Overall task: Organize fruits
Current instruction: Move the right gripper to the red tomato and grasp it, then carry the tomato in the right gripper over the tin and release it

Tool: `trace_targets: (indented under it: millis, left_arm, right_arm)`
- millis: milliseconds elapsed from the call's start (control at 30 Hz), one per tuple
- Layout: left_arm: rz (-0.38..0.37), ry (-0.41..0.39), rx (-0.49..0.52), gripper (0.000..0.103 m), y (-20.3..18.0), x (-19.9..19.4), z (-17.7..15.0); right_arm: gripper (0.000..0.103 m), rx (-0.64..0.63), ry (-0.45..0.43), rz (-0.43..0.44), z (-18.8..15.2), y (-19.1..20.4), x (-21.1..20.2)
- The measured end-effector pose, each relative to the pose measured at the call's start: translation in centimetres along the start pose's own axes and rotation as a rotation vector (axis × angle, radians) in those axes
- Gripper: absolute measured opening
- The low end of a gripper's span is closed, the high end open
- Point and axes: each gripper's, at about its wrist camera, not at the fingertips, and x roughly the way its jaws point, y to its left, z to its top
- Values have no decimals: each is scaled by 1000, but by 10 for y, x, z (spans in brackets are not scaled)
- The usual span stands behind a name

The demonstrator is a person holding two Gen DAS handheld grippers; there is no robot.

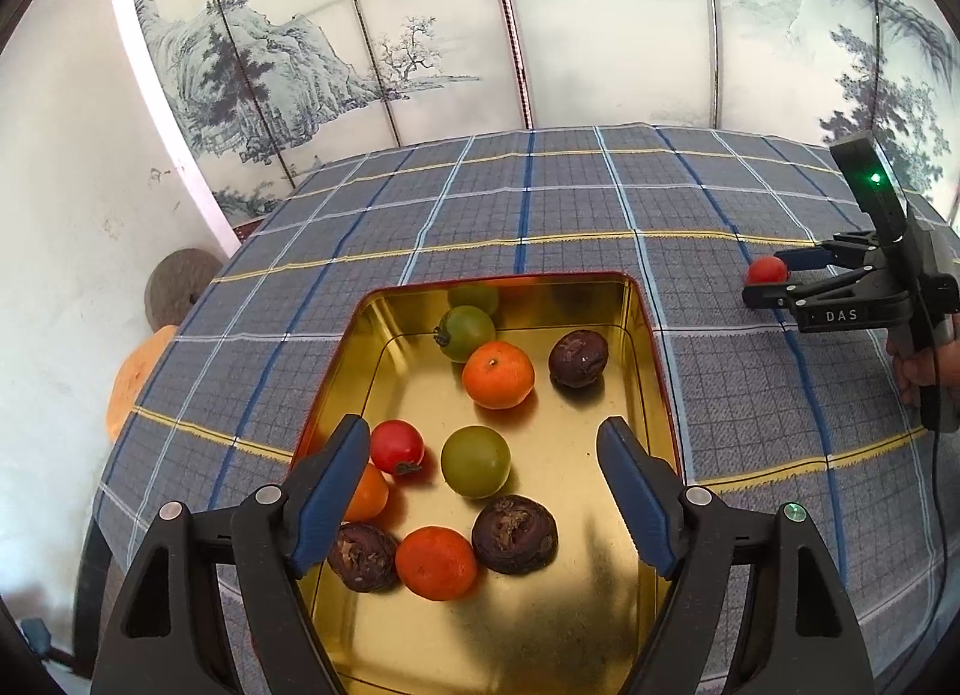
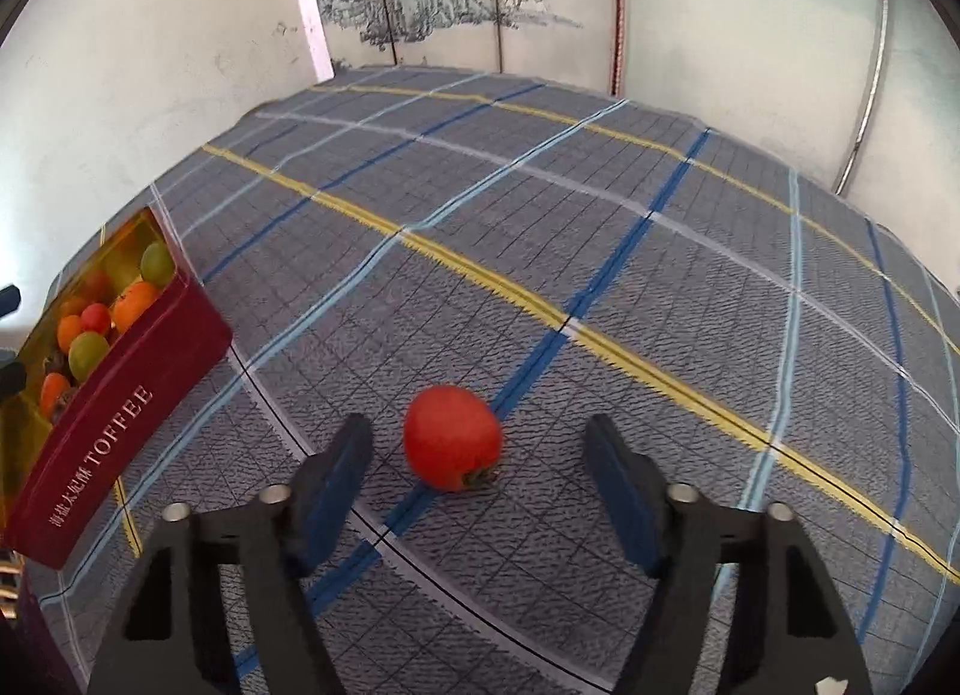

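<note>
bright, even daylight; glare inside the gold tin (image 1: pixel 645 335); strong fisheye bending and dark corners.

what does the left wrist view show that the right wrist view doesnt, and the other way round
Only the left wrist view: the gold floor of the tin with three dark wrinkled fruits, such as the one at the back, and the whole right gripper seen from outside, its jaws on either side of the tomato on the cloth.

Only the right wrist view: the tin's dark red outer wall lettered TOFFEE.

Both: the rectangular metal tin of fruit, the loose red tomato on the checked blue-grey tablecloth, and the painted landscape screen behind.
</note>
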Motion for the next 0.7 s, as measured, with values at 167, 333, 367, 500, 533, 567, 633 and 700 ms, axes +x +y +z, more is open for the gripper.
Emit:
trace_targets:
  millis: [167,333,367,500,533,567,633,700]
  left_arm:
    - [9,-7,-6,81,1,-5,-3]
    - [26,-19,-29,83,7,-16,-8]
    - [29,-21,-34,83,9,-18,-9]
    - [43,-38,-61,84,18,-31,-15]
    - [44,-41,-66,85,19,-33,-17]
    - [45,-43,-72,86,22,-36,-19]
    - [48,-48,-90,87,27,-42,-23]
    - [48,-50,-105,88,31,-46,-27]
  right_arm:
    - [29,-3,25,-5,6,2,1]
    - [29,23,10,-13,-3,8,-12]
    - [29,29,3,-13,-4,9,-15]
    - [29,79,-67,32,-16,22,-45]
    - [29,84,-79,43,-18,26,-50]
    - [29,90,-102,62,-20,34,-60]
    - [29,85,-128,83,-22,47,-73]
    - [29,76,-166,121,-23,68,-90]
